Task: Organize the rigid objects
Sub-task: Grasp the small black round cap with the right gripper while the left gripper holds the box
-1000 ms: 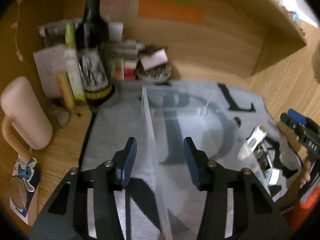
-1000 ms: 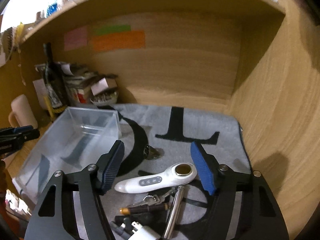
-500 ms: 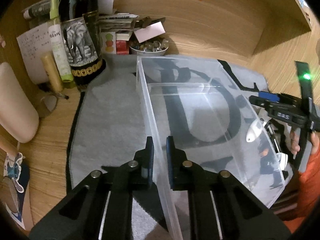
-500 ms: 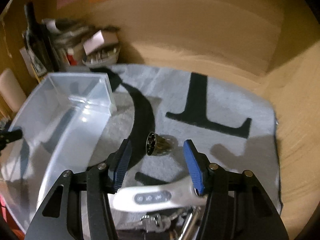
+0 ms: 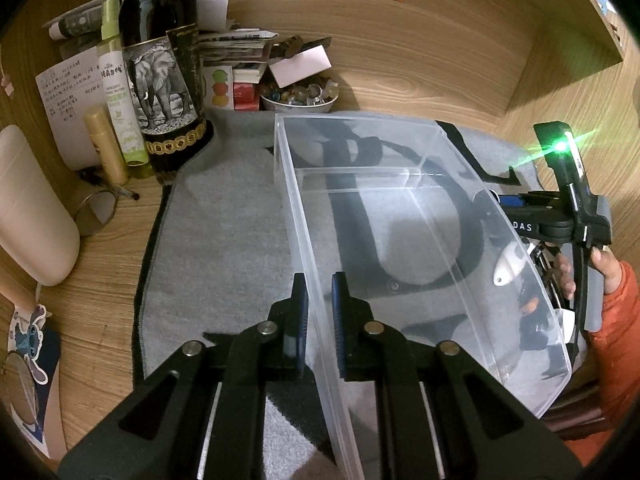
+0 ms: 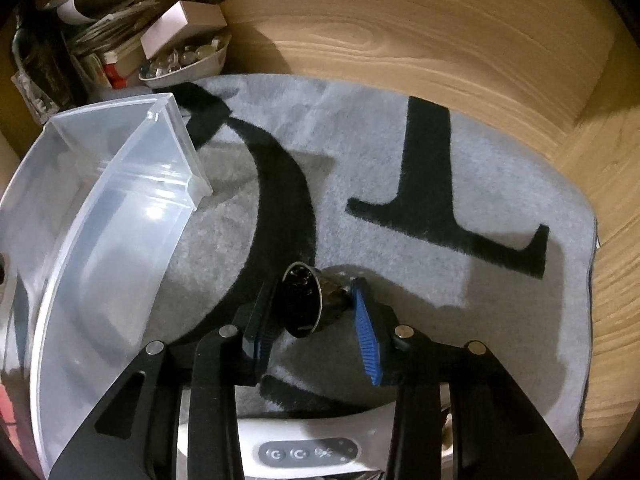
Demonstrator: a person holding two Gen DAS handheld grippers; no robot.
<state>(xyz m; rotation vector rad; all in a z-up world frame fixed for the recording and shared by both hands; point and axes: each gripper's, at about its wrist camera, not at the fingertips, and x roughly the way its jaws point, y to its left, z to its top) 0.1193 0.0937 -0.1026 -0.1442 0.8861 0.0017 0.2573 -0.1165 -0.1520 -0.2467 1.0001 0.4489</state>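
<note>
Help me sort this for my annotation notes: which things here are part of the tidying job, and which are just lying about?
Part of the job:
- clear plastic bin, its wall pinched by the left gripper
- small dark metal fitting between the right gripper pads
- white handheld device

Lying about:
- wine bottle
- green spray bottle
- bowl of trinkets
- grey mat

wood desk (image 5: 120, 240), wood back wall (image 6: 400, 20), dim light
</note>
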